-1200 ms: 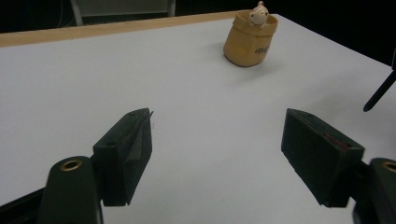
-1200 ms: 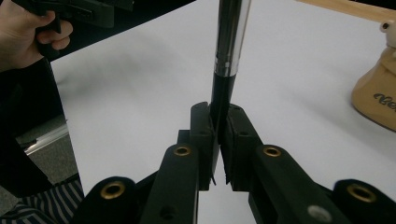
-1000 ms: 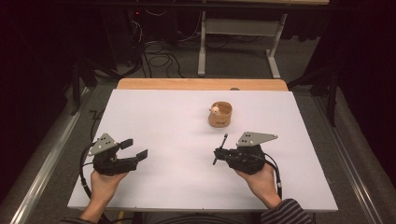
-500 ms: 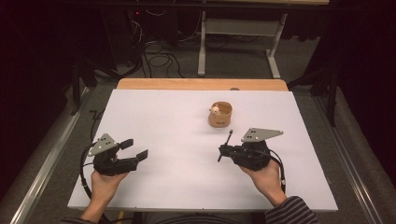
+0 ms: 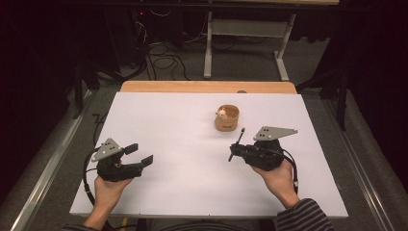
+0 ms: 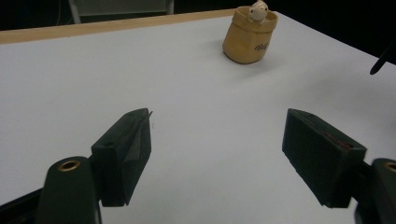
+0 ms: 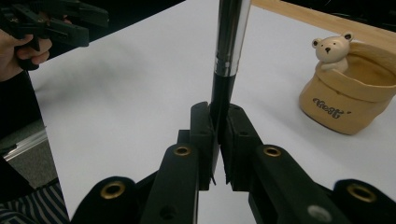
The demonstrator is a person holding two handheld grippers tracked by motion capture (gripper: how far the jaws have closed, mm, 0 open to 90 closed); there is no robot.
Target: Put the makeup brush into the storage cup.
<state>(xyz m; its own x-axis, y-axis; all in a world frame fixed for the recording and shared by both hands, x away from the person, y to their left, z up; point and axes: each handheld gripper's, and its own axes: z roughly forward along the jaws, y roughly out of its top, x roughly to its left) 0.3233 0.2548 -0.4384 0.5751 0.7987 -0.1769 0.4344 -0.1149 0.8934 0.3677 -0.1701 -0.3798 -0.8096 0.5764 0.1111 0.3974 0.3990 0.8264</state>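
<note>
A tan cup with a small bear figure on its rim (image 5: pixel 227 118) (image 6: pixel 250 33) (image 7: pixel 348 93) stands on the white table top (image 5: pixel 183 125), right of the middle. My right gripper (image 5: pixel 239 147) (image 7: pixel 217 122) is shut on a black and silver pen (image 5: pixel 236 144) (image 7: pixel 227 51), which sticks out past the jaws toward the cup. The pen's tip is a little short of the cup. My left gripper (image 5: pixel 139 155) (image 6: pixel 219 156) rests at the table's front left, open, with nothing between its jaws.
A wooden strip (image 5: pixel 207 86) borders the table's far edge. Beyond it stand a metal frame (image 5: pixel 245 43) and cables on a dark floor. The other hand with its gripper (image 7: pixel 46 25) shows far off in the right gripper view.
The right gripper with the pen has shifted slightly right and toward the far side, nearer the cup. The left gripper has kept still.
</note>
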